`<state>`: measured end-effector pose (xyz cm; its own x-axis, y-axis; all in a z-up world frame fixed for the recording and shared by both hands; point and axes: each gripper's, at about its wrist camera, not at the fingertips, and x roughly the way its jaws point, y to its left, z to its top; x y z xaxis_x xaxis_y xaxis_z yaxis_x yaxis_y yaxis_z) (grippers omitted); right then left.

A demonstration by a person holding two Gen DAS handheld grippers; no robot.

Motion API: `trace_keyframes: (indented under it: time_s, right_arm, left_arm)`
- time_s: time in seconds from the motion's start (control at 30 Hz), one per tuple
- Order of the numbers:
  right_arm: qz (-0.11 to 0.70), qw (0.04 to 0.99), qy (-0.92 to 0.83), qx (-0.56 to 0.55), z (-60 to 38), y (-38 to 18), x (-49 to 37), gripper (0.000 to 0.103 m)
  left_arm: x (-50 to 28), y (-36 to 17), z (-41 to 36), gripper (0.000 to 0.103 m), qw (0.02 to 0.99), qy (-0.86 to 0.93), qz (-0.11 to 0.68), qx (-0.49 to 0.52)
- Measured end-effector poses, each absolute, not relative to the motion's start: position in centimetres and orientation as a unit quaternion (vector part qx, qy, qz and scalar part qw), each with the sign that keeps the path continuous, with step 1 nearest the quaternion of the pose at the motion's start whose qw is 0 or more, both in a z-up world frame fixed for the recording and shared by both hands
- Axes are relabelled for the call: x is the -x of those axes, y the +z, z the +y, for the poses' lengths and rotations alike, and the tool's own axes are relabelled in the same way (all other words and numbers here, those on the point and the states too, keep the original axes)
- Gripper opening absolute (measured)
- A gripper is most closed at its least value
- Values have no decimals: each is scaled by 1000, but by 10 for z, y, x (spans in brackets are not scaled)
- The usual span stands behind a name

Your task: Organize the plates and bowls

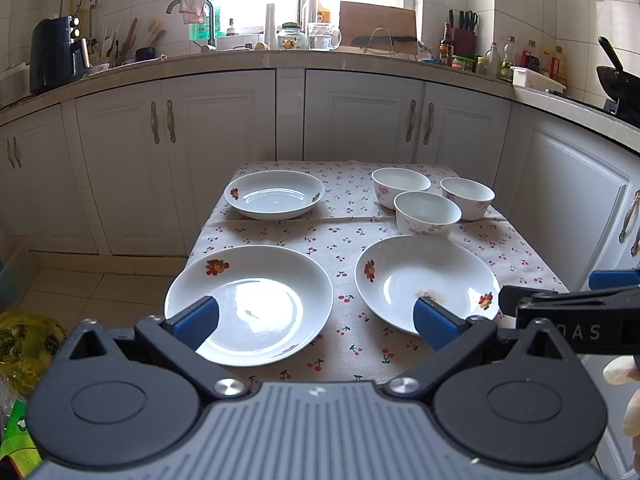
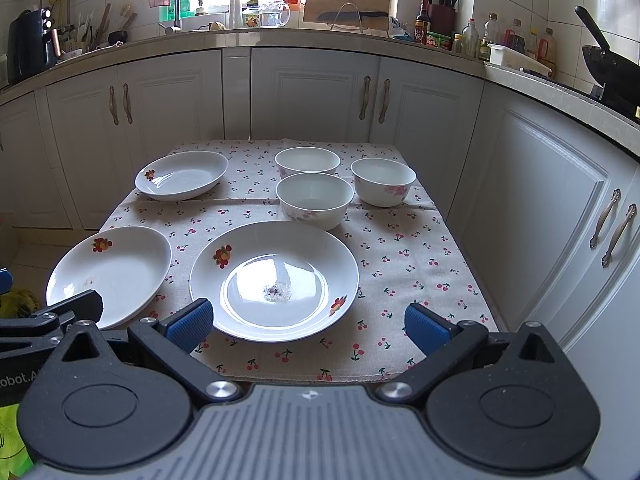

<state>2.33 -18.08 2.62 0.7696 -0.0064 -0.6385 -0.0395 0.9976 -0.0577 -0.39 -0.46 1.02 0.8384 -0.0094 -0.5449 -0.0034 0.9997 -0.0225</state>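
L gripper [image 1: 316, 322]: fingers spread wide, nothing between them. Hangs over the near table edge, low.
R gripper [image 2: 308, 326]: also spread wide, empty. Its L finger [image 2: 190, 324] sits just short of plate B's near rim; its R finger is over bare cloth.
Plate A [image 1: 249, 305]: near-left plate, fruit print. Straight ahead of the L gripper's L finger [image 1: 196, 322], which overlaps its near rim in view; touching or just above, can't tell.
Plate B [image 2: 274, 280]: near-centre plate, crumb smear in the well. Dead ahead of R gripper, between its fingers' line. Seen from L wrist, it lies ahead of the L gripper's R finger.
Plate C [image 2: 182, 175]: far left, well beyond both grippers, apart from A and B.
Bowls: 3 in a tight cluster far right. Front bowl [image 2: 315, 200] is just behind B's far rim; back bowl [image 2: 307, 161] and right bowl [image 2: 383, 181] are beside it, close, maybe touching.
Table [image 2: 420, 256]: cherry-print cloth, all 6 pcs on it.
Progress: nothing stacked yet, prob. the start.
Key relation: plates are round, so no long axis; approach = near rim, which faces the fingers. R gripper is nearer B, L gripper nearer A. Bowls lie on R gripper's side, past B.
Likely next: pinch one near rim, lift, nest onto the other plate.
Risk: thin glazed rim, shallow grip could slip.
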Motion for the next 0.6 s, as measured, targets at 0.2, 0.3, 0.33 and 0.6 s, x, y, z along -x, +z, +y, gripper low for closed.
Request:
trace_keyframes:
  time_s: [0.2,0.3,0.33,0.6]
  right_arm:
    - [338,940,9,34,-180,27,-23,103]
    - [338,941,9,34,-179,26,-23,103]
    - [338,940,9,34,-180,26,-22,103]
    - [338,940,9,35,-180,26,-23,103]
  left_arm:
    - [4,13,-5,102,959,-2,283,12]
    - [4,13,-4,102,959,-3,282,12]
    - [4,14,-4,102,959,-3,282,13]
    - [4,13,-4,102,959,-3,282,12]
